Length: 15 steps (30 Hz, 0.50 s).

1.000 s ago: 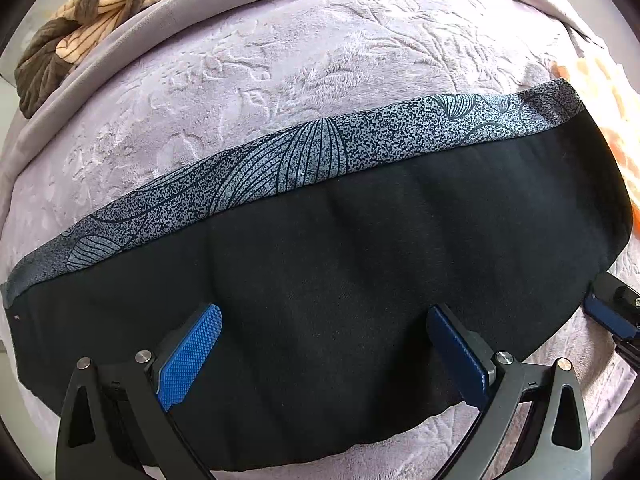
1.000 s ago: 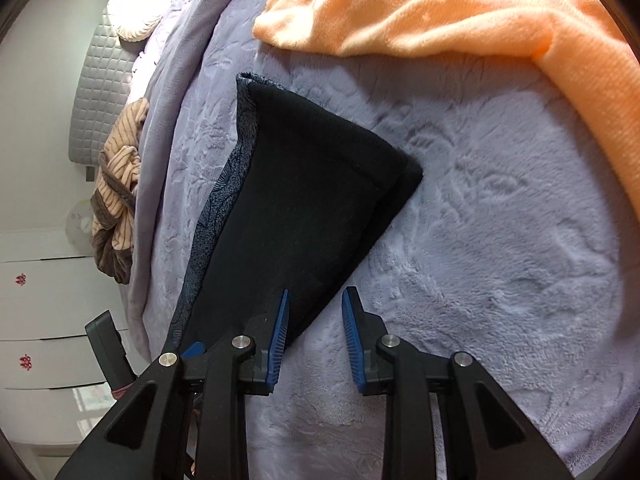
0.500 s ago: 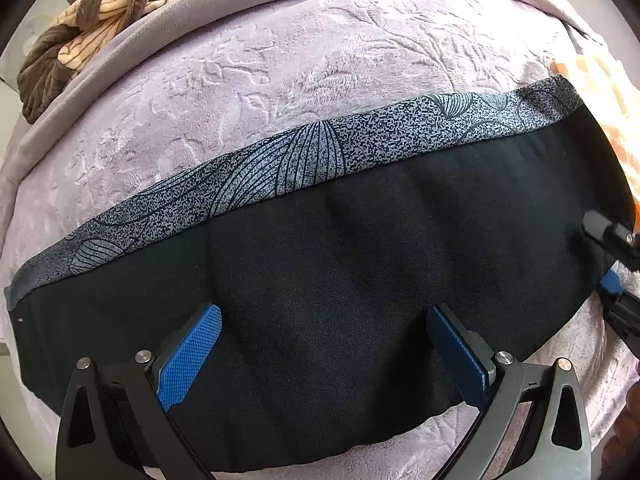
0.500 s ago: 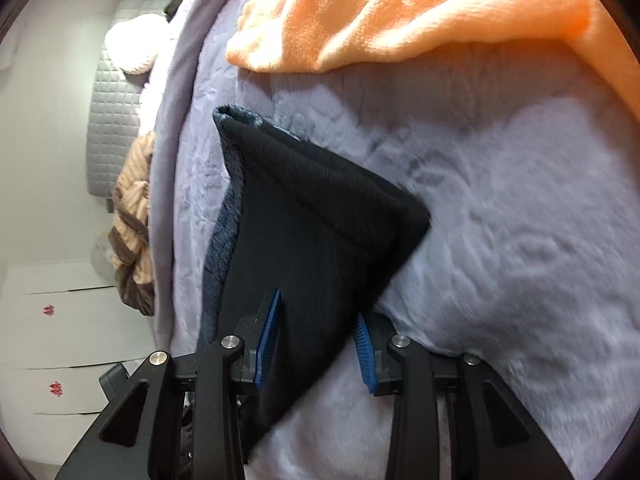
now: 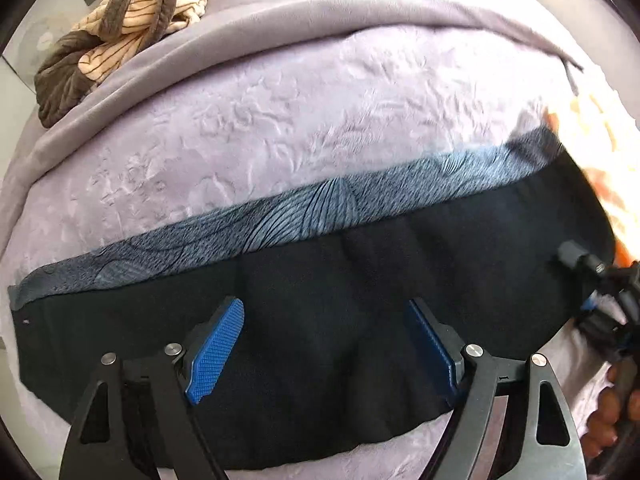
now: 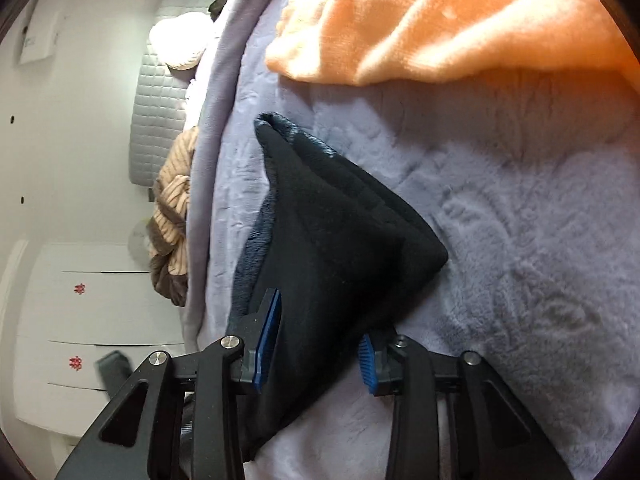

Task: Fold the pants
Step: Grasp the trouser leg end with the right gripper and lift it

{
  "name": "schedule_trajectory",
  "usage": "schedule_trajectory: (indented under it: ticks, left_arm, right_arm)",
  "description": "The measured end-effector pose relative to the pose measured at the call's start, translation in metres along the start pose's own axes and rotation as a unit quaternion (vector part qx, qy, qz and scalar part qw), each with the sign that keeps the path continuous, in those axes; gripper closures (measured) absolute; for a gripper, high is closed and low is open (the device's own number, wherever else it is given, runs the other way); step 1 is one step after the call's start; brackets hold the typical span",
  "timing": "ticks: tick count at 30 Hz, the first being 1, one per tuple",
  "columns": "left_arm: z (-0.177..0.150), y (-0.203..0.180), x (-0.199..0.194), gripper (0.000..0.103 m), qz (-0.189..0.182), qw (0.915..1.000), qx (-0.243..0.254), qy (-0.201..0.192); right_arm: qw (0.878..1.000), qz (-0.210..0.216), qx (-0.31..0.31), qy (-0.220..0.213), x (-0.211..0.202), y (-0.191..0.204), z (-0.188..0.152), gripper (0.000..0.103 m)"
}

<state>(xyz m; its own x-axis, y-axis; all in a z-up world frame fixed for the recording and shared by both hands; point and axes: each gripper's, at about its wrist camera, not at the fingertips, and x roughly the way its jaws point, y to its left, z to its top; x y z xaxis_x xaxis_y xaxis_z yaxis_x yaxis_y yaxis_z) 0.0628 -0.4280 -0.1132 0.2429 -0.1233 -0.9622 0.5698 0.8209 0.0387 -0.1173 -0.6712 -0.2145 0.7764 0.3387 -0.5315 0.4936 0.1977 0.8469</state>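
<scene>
Pants [image 5: 320, 320] lie flat in a long dark strip on the purple bed [image 5: 280, 128]. Left tongs [image 5: 324, 348] have just been closing in, with cloth bunching between them, but the pads do not press yet. Right tongs [image 6: 320, 344] stand part open around the pants' end, not pinching. Both should grab a good bunch of cloth, then lift together. An orange blanket [image 6: 440, 20] is close; the far side has room.
</scene>
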Motion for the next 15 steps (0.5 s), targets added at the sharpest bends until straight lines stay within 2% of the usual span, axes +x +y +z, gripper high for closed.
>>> schedule_trajectory:
  ticks: [3, 6, 7, 11, 15]
  left_arm:
    - [-0.003, -0.013, 0.019, 0.019, -0.013, 0.9999, 0.002, -0.003]
    - [-0.013, -0.012, 0.037, 0.018, -0.024, 0.9993, -0.027, -0.008]
    - [-0.014, -0.014, 0.036, 0.018, -0.023, 0.9993, -0.026, -0.012]
    - [-0.014, -0.019, 0.034, 0.018, -0.03, 0.9993, -0.021, -0.011]
    - [-0.01, -0.011, 0.025, 0.018, -0.058, 0.9978, -0.033, -0.002]
  right_arm:
    - [1.0, -0.005, -0.009, 0.009, 0.008, 0.005, 0.002, 0.064]
    - [1.0, -0.002, -0.005, 0.022, 0.013, 0.008, 0.002, 0.087]
    - [1.0, 0.01, 0.002, 0.021, 0.013, 0.007, 0.002, 0.089]
    - [0.999, 0.045, -0.014, 0.016, 0.008, 0.027, -0.002, 0.089]
    - [0.995, 0.027, -0.092, 0.022, 0.01, 0.077, -0.011, 0.089]
